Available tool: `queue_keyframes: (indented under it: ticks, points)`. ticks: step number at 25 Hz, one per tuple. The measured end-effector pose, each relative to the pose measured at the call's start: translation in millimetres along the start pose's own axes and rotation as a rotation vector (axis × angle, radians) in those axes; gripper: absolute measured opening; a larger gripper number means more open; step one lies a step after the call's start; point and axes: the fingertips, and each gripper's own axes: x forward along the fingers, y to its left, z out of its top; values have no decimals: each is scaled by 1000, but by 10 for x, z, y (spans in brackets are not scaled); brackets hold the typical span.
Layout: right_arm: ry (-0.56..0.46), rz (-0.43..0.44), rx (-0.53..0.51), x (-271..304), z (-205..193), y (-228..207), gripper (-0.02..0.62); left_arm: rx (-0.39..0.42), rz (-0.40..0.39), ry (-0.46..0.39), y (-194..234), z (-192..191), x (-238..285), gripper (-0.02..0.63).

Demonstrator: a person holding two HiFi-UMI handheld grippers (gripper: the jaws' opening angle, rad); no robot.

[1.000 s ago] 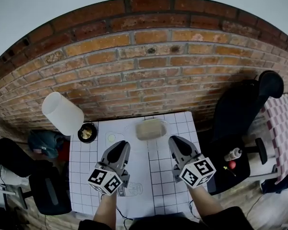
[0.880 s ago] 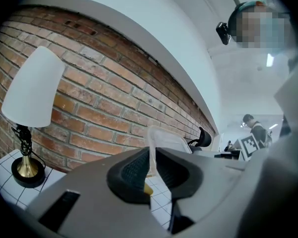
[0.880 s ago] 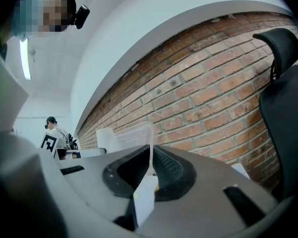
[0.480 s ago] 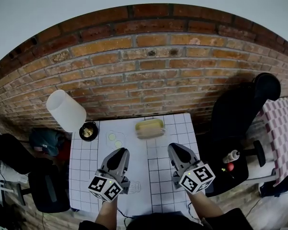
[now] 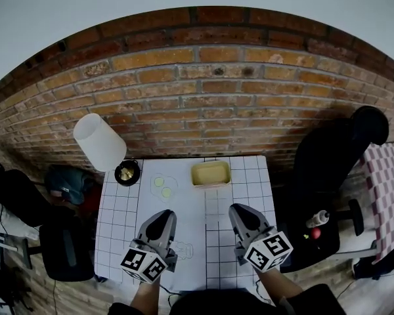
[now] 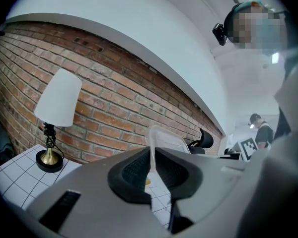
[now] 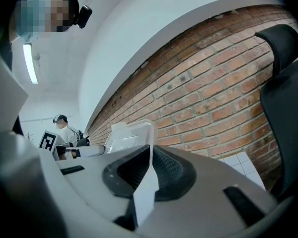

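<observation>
Clear container (image 5: 210, 173) sits in the head view with its long side along the brick wall (image 5: 203, 90), near the table's (image 5: 253, 195) far edge (something pale yellow inside). Open tabletop lies between it and both grippers.

Left gripper view: left gripper (image 6: 151, 157) is pinched together and empty, with the container ahead.

Right gripper view: right gripper (image 7: 150, 157) is likewise closed on nothing.

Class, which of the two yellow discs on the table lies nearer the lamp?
The upper-left disc; the other disc sits farther from the lamp base.
</observation>
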Motion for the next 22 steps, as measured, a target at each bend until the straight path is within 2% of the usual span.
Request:
queue_keyframes:
  ticks: [11,22]
  points:
    - [33,54,0,3,-84,203,17,-1,53,-20,15,10,-277,35]
    - [44,55,-18,70,-49,208,17,-26,67,-23,50,12,-275,35]
